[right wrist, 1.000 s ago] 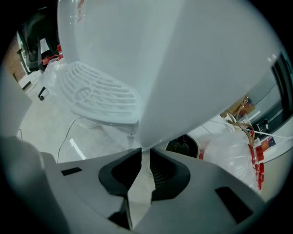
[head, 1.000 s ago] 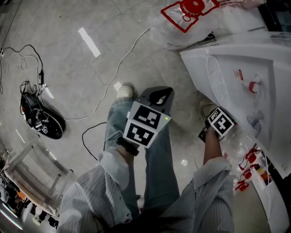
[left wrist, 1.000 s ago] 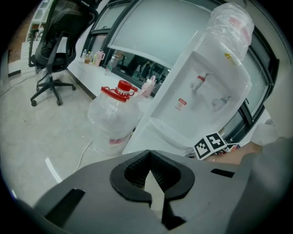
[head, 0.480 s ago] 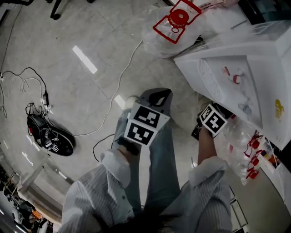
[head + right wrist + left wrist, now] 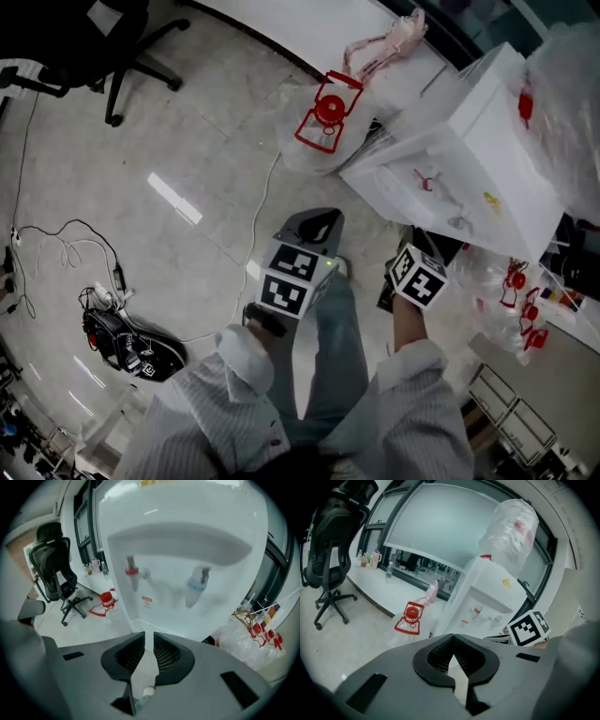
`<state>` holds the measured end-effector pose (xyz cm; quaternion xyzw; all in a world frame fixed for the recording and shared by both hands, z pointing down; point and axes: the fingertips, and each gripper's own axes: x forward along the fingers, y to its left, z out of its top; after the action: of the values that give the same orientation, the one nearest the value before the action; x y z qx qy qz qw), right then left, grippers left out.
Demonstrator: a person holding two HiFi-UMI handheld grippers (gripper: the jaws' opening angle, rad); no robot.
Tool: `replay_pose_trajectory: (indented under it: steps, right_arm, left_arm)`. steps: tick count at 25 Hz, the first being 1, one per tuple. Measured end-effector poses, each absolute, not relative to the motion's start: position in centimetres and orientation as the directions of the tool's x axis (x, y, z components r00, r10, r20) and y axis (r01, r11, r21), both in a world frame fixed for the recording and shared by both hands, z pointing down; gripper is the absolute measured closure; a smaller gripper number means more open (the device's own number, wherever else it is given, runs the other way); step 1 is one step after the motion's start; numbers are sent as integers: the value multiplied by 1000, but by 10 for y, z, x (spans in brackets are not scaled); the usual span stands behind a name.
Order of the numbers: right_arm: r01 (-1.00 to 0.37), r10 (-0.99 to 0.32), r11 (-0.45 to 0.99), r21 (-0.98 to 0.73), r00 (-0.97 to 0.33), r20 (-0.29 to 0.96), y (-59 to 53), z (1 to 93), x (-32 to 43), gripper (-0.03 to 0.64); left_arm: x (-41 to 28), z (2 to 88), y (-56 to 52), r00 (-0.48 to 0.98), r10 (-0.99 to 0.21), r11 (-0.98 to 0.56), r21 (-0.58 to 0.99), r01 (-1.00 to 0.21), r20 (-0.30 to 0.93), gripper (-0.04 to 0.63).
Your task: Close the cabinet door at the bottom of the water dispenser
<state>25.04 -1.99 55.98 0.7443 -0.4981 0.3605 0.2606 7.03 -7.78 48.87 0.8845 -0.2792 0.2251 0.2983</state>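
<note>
Both empty — L hand-held gripper (image 5: pixel 453 636) shut; R hand-held gripper (image 5: pixel 149 634) ajar, facing water dispenser (image 5: pixel 183 559).

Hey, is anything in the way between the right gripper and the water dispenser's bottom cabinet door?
Nothing visible does. The right gripper faces the water dispenser at tap height, with only open air between them. The clear plastic bags lie off to its side. The door itself sits below what the views show.

One water dispenser (image 5: pixel 487 141), two grippers (image 5: pixel 452 638) (image 5: pixel 145 637), one chair (image 5: pixel 94 23)
</note>
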Motion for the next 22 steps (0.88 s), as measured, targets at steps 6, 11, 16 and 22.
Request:
replay_pose_trajectory:
  steps: [6, 11, 16, 22]
  right_arm:
    - [-945, -715, -321, -59, 201, 670, -44, 448, 224, 560]
    - [-962, -834, -250, -109, 157, 528, -56, 350, 206, 565]
    - [-985, -920, -129, -111, 78, 383, -59, 259, 175, 575]
    - [-996, -972, 0, -91, -21, 232, -43, 171, 135, 591]
  left_arm:
    - [66, 421, -83, 771, -359, -713, 378, -590, 527, 584]
    - [69, 357, -81, 804, -365, -758, 352, -550, 470, 584]
    - [71, 295, -73, 843, -359, -808, 318, -496, 401, 584]
    - [67, 220, -58, 884, -350, -859, 271, -435, 311, 584]
